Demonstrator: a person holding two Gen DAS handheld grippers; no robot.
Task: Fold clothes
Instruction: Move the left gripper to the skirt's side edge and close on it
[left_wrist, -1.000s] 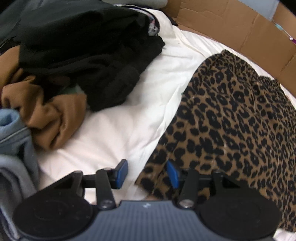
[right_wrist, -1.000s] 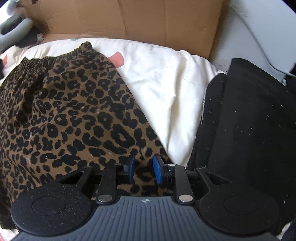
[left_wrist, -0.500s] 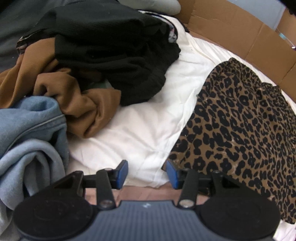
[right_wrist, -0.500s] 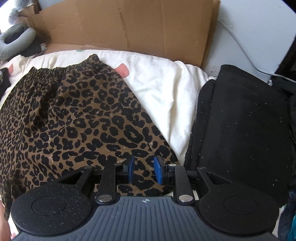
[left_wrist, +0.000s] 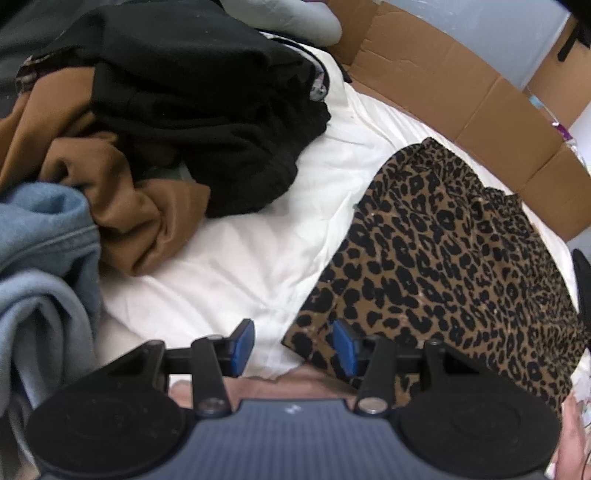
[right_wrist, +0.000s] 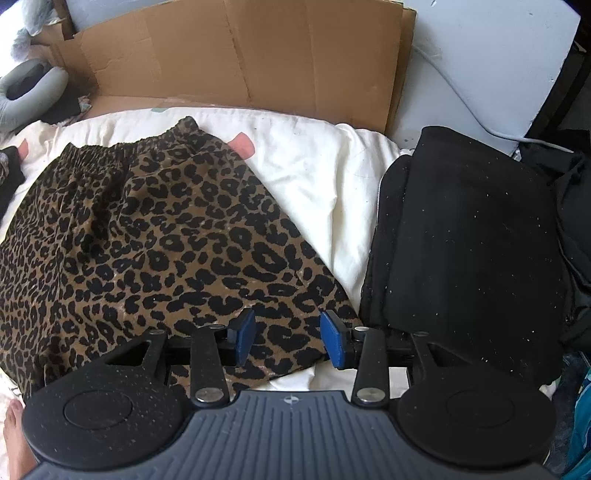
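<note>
A: Where's the skirt?
B: Leopard skirt (left_wrist: 443, 258) lies spread flat on the white sheet (left_wrist: 236, 266), waistband toward the cardboard (left_wrist: 461, 92). Same skirt (right_wrist: 147, 236) fills the left and middle of the right wrist view.

A: Left gripper?
B: Left gripper (left_wrist: 293, 349) is released, blue pads wide apart, nothing between them. It sits low at the skirt's near left corner: right pad over the leopard edge, left pad over bare sheet. Can't tell if it touches the fabric.

A: Right gripper?
B: Right gripper (right_wrist: 288, 339) also spread wide, holding nothing. Both pads hang over the skirt's near right corner, hem just beneath. Contact unclear.

A: Anything around it?
B: Left of the skirt, well apart across the sheet, a heap: black garment (left_wrist: 207, 110) on top, brown garment (left_wrist: 122, 206) under it, blue denim (left_wrist: 44, 236) nearest the camera. On the right side, a folded black item (right_wrist: 469, 251) lies just beside the skirt's right edge, a strip of sheet (right_wrist: 317, 177) between them higher up.

A: Background?
B: Cardboard (right_wrist: 236, 62) stands behind the bed, grey neck pillow (right_wrist: 33, 92) far left of it. Pink spot (right_wrist: 243, 144) on the sheet by the waistband, can't tell what it is.

A: Person?
B: A foot (right_wrist: 14, 439) at the lower left edge of the right view.
</note>
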